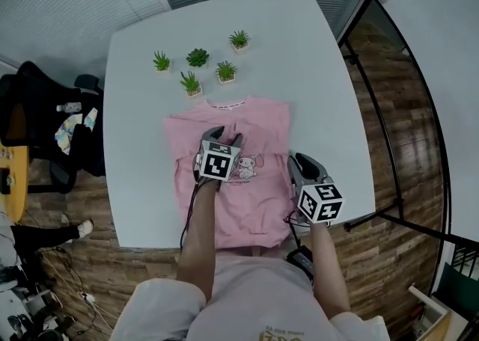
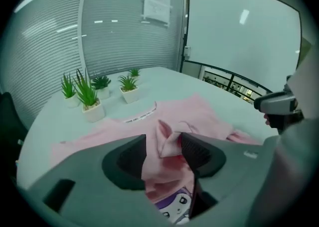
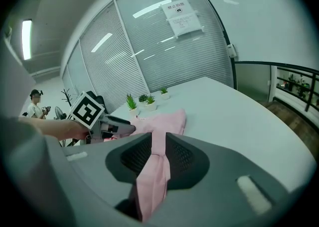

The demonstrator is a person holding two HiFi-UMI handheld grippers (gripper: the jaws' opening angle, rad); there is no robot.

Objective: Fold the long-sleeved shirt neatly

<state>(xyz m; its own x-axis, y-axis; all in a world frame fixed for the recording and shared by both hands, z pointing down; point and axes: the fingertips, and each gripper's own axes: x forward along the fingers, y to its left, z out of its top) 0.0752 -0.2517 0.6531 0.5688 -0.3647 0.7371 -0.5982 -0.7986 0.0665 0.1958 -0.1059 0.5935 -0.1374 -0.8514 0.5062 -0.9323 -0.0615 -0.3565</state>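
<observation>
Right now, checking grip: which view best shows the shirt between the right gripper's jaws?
Right gripper view: the right gripper clamps a fold of the shirt. Head view: the gripper hides it; left gripper view: only the gripper's tip.

no legible text; print on wall notice (image 2: pixel 158 3) and collar band (image 2: pixel 140 116) of shirt (image 2: pixel 202 114) too small

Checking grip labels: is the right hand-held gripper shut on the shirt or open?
Shut on the shirt: in the right gripper view the right hand-held gripper has pink fabric pinched between its pads.

Shirt (image 1: pixel 262 126) on table (image 1: pixel 314 70), potted plants (image 1: pixel 197 57) just behind its collar
</observation>
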